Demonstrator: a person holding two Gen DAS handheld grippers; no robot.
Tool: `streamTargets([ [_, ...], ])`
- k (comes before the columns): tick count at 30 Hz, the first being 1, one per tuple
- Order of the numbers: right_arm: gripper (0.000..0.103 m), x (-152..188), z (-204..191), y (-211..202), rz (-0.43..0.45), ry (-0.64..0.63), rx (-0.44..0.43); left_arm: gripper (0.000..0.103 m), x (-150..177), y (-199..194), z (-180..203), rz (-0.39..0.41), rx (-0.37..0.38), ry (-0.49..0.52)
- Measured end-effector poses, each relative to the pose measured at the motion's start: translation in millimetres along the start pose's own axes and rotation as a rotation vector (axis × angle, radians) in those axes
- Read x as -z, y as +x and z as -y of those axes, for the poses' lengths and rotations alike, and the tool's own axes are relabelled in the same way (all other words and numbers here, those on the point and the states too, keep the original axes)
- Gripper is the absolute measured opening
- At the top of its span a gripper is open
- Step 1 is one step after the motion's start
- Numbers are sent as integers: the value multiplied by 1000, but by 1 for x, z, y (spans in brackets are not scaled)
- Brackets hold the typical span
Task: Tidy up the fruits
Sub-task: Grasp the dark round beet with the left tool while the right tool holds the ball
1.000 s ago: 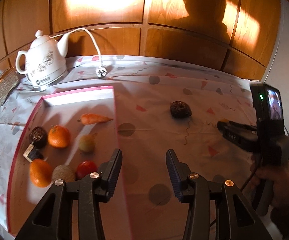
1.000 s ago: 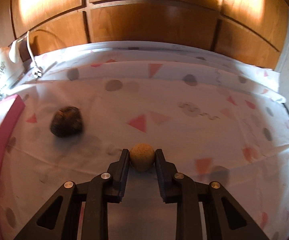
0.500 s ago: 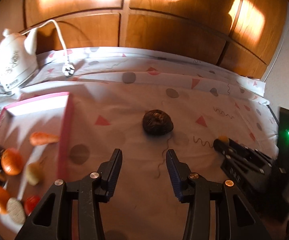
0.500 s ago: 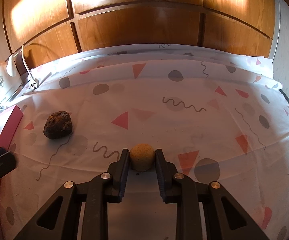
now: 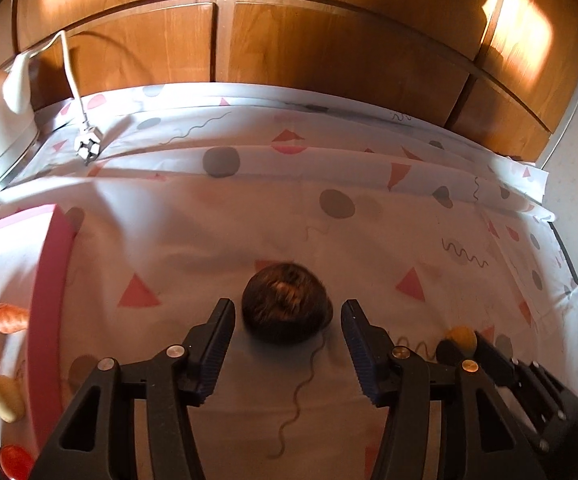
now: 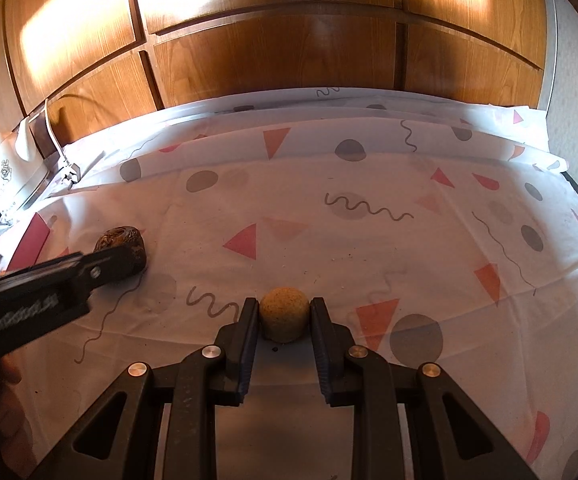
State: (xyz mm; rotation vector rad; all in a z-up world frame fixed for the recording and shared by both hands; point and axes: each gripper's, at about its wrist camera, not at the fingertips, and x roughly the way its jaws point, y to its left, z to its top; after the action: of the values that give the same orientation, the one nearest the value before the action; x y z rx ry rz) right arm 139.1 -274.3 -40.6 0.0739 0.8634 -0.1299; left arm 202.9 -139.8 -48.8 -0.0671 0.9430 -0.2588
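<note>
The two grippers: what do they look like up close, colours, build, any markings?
Both are black plastic. The left gripper and the right gripper each have two fingers with ribbed pads, on triangular cut-out arms fixed with silver rivets. In the right wrist view, the left one's side carries blurred white lettering. No cables or sleeves show.

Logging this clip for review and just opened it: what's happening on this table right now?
A person is sorting fruit with a tool in each hand. The right tool is shut on a small tan ball-shaped fruit over the patterned tablecloth. The left tool has just been opening and sits around a dark wrinkled fruit without pressing it. Other fruits, among them a carrot-shaped piece, already lie in the pink-rimmed tray at the left.
</note>
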Motion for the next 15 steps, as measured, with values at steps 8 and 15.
streamTargets([
  [8,26,0,0,0,0,-1,1,50,2,13,4,12,-31,35],
  [15,26,1,-2,1,-3,-8,9,50,27,-17,-5,21,-16,39],
])
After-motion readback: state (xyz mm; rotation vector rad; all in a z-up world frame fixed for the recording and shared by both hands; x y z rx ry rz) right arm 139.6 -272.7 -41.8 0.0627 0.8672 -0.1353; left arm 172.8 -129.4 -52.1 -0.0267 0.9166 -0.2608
